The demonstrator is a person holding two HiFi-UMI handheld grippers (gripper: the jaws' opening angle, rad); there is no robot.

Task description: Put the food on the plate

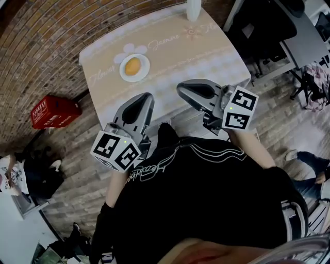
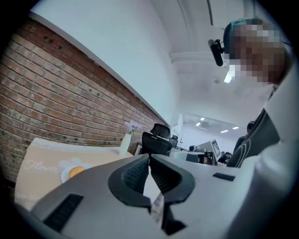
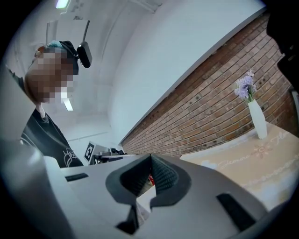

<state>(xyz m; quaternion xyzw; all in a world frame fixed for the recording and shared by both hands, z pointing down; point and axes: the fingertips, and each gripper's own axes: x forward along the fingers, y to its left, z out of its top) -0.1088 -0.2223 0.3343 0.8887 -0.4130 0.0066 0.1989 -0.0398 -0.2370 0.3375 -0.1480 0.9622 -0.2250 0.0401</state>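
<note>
An orange, rounded piece of food (image 1: 132, 65) lies on a small white plate (image 1: 124, 73) at the far left of the table (image 1: 206, 51). In the left gripper view, the food (image 2: 75, 172) and the plate (image 2: 64, 176) show low at the left. My left gripper (image 1: 146, 98) is held near my chest, short of the table's near edge, its jaws shut with nothing between them (image 2: 149, 156). My right gripper (image 1: 181, 88) hovers beside it over the near edge, tips together and empty (image 3: 150, 156).
A white vase (image 1: 193, 9) with lilac flowers stands at the table's far edge, against the brick wall. A red crate (image 1: 52, 111) sits on the floor to the left. Office chairs and a desk (image 1: 289, 31) stand at the right. A person (image 1: 10, 175) sits at lower left.
</note>
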